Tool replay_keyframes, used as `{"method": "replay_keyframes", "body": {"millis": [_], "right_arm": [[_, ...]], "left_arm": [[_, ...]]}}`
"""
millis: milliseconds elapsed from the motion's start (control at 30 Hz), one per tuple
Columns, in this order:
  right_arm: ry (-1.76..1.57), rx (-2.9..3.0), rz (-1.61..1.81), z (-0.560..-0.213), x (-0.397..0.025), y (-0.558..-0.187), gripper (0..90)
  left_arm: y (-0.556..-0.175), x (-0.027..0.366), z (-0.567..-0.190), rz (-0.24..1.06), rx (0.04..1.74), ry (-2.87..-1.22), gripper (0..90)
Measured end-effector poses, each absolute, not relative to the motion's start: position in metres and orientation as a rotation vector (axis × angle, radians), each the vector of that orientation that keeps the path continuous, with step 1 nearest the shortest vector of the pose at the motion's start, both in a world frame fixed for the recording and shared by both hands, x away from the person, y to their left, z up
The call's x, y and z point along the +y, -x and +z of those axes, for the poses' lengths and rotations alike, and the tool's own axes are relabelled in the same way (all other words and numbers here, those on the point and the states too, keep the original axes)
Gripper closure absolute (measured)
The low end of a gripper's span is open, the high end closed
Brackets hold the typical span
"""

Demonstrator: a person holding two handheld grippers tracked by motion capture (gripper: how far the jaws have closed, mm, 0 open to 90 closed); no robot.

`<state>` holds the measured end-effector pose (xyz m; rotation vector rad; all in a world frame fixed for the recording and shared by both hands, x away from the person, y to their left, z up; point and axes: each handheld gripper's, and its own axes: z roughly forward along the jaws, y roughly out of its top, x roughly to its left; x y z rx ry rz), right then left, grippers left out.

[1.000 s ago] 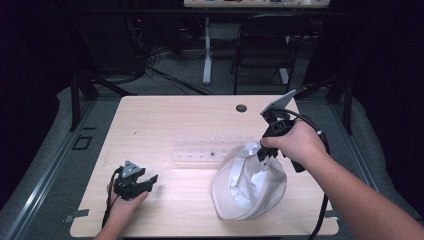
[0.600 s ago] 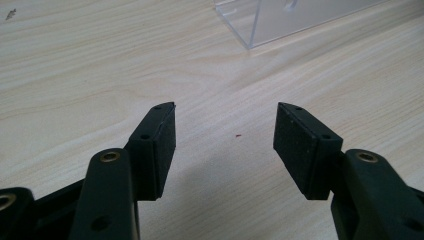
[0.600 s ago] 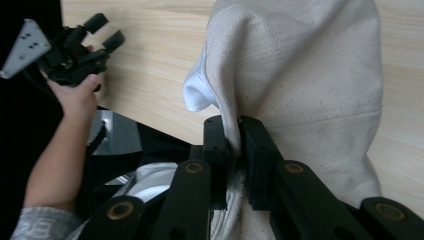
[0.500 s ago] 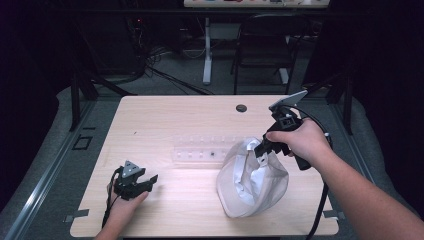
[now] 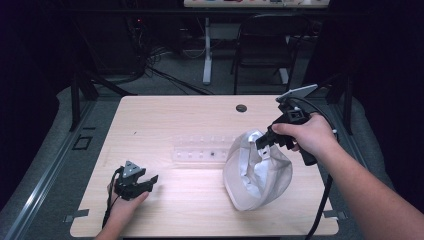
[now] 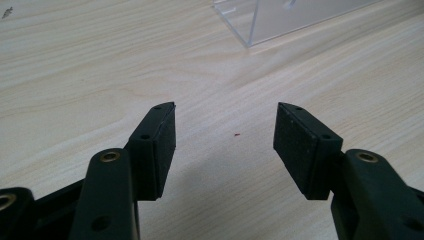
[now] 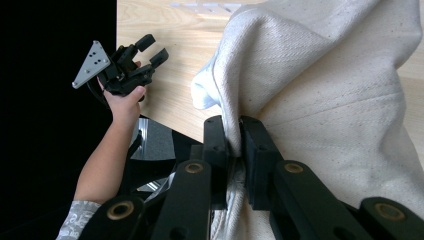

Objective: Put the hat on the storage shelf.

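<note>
pale wood table (image 5: 190,120) under a dark room with a chair (image 5: 265,45) and cables behind — on its right half sits a cream cloth bag (image 5: 257,172), its upper rim pinched tight between the jaws of the right gripper (image 5: 263,141), which holds that edge lifted while the rest slumps on the wood. just left of the bag lies a clear plastic rack (image 5: 202,150). well apart at the near left edge, the left gripper (image 5: 145,181) rests low with jaws spread wide — bare tabletop between them.
</note>
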<state>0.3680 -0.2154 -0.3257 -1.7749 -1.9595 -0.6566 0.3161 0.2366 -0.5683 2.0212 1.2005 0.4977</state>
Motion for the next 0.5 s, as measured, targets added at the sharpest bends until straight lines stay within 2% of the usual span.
{"method": "replay_keyframes", "body": {"millis": [500], "right_arm": [[1.747, -1.927, -0.754, -0.303, -0.215, -0.373, 82.7]], "left_arm": [[-0.316, 0.236, -0.568, 0.497, 1.202, -2.021, 42.5]]}}
